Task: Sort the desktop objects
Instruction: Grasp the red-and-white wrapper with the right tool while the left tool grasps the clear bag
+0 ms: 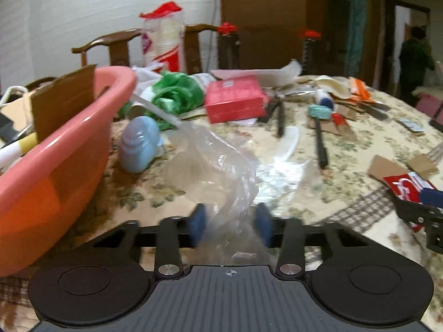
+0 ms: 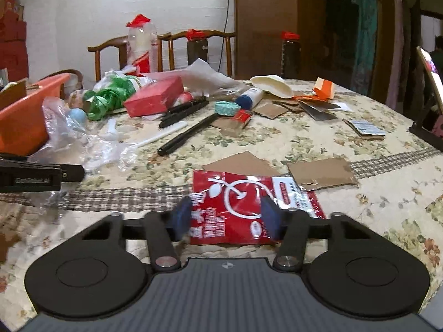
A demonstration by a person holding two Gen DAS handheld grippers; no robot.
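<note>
Sorting judged early. Cardboard and few items already seen in basin at counter's left edge; most clutter left on counter.

Left gripper: fingers part-open, clear bag between them; firm grip cannot be told. Bag raised just beside basin.

Right gripper: fingers spread wide around red packet, lying flat near counter's front edge; not yet pinched.

Left to sort: red box, green bag, pens, cardboard scraps.
</note>
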